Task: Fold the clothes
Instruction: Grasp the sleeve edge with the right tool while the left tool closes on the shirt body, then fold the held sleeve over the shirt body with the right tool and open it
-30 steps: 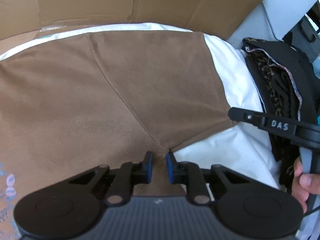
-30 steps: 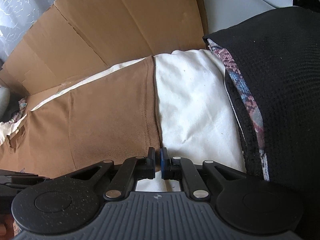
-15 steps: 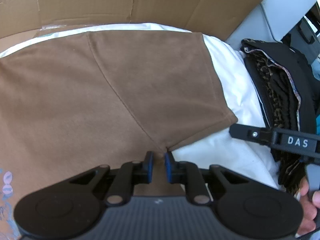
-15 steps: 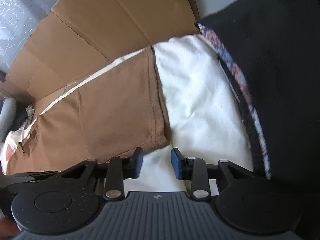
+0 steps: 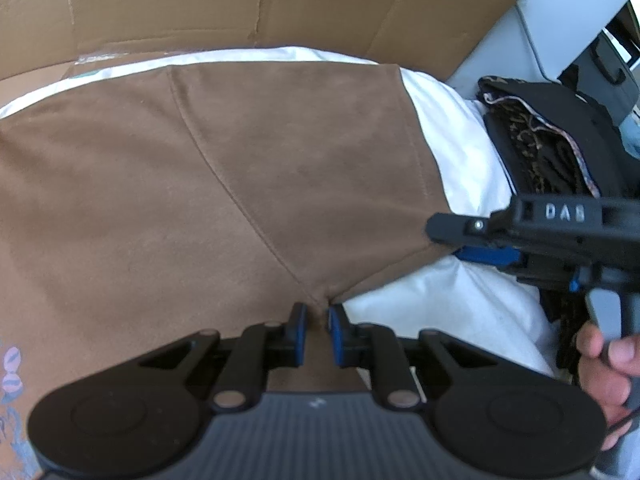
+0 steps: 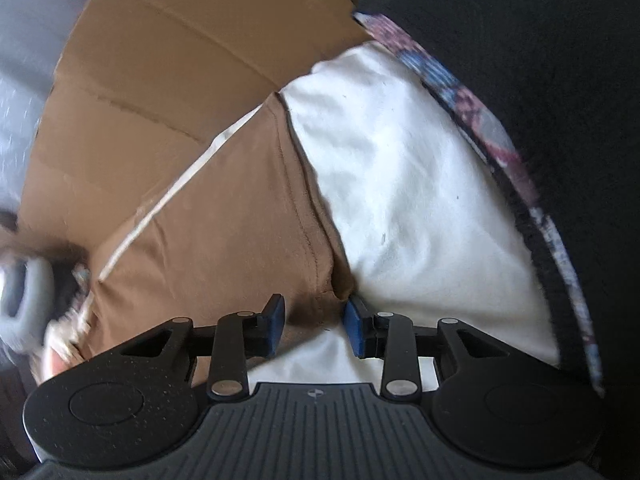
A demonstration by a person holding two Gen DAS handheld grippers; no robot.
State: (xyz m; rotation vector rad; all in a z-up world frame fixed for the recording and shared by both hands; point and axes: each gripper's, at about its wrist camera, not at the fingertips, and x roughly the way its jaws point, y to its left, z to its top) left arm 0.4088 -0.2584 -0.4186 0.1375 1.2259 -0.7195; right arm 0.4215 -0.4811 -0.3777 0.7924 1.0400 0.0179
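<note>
A white sheet (image 5: pixel 472 152) is covering the work surface, and a big flattened cardboard panel (image 5: pixel 280 4) is standing along the far side. Off to the right a pile of dark clothes (image 5: pixel 560 136) is sitting on the sheet — black knit with a patterned edge — and grey furniture is showing in the far right corner of the left wrist view.

The brown shirt (image 5: pixel 200 184) is lying spread flat across the sheet, filling the left and middle of the scene, its sleeve reaching toward the right and a bit of pale print showing at the near left edge.

The left gripper (image 5: pixel 318 330) is sitting at the near edge, right where the sleeve meets the body. Its blue-padded fingers are drawn nearly together with a fold of brown fabric running into the narrow gap — pinching the shirt at the underarm.

The right gripper (image 6: pixel 314 324) is hovering at the sleeve's end. Its fingers (image 6: pixel 276 320) are standing wide apart, straddling the sleeve's near corner, brown cloth between them but nothing clamped. In the left wrist view a hand (image 5: pixel 604 376) is gripping its grey handle at the near right.
</note>
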